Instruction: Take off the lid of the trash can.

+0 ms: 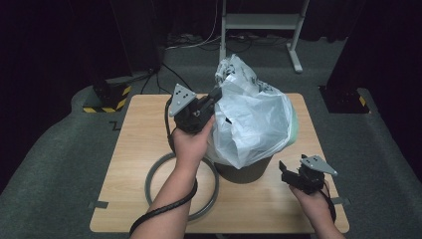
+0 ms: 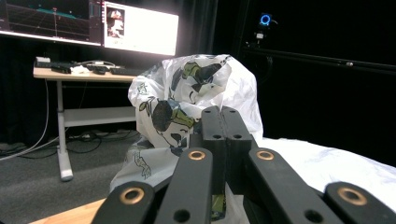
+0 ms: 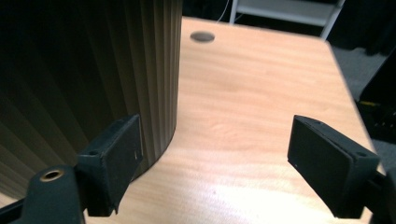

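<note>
While your left gripper [image 1: 217, 94] pinches the plastic bag [image 1: 254, 119] shut-jawed and your right gripper [image 1: 290, 172] idles agape beside the ribbed bin [image 1: 246, 172], pulling could tip that unsteadied bin.

A grey ring [image 1: 155, 177] lies flat on the front left part of a light wooden desk [image 1: 139, 134], which stands on grey carpet [image 1: 59, 149]. Behind the desk, a white metal frame [image 1: 293, 35] and loose cables [image 1: 194, 40] sit on the floor. Farther off, a lit monitor [image 2: 140, 28] glows above a second table [image 2: 60, 74] carrying small devices.
</note>
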A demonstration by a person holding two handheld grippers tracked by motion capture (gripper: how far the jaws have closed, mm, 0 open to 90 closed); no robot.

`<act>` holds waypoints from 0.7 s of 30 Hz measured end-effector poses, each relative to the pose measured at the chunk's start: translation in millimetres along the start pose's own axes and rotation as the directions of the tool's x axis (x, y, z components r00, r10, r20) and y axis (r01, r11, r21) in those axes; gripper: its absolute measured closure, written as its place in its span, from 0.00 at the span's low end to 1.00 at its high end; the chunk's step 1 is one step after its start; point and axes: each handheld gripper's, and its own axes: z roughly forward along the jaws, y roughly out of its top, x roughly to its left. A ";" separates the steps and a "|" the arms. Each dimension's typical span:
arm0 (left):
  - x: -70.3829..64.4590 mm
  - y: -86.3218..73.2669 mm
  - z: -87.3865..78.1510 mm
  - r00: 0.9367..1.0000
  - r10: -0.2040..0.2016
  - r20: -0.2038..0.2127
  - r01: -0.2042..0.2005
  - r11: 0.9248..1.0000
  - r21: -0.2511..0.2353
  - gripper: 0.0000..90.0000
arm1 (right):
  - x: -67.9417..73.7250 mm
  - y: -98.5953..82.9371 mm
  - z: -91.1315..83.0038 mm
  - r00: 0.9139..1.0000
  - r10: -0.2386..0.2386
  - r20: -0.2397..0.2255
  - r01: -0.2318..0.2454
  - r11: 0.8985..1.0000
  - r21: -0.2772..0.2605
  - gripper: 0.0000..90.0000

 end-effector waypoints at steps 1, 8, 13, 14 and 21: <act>0.0 1.0 0.3 1.000 0.003 0.001 -0.003 1.000 -0.004 1.00 | 0.4 -1.7 2.3 1.000 0.001 0.000 -0.001 1.000 0.011 0.19; 3.2 8.1 -0.8 1.000 0.001 -0.006 -0.001 1.000 -0.022 1.00 | 5.6 -11.1 12.9 0.999 -0.041 -0.014 0.042 0.997 0.068 0.17; 11.8 6.1 -6.4 1.000 -0.010 -0.025 0.009 1.000 -0.025 1.00 | 4.7 -12.5 13.6 0.999 -0.043 -0.013 0.044 0.997 0.071 0.17; 13.4 5.2 -7.7 1.000 -0.013 -0.028 0.012 1.000 -0.024 1.00 | 4.1 -12.8 13.7 0.999 -0.042 -0.013 0.043 0.996 0.073 0.17; 23.4 -2.9 -14.8 0.998 -0.022 -0.050 0.021 1.000 -0.019 1.00 | 0.9 -15.1 15.8 0.999 -0.038 -0.004 0.038 0.995 0.087 0.17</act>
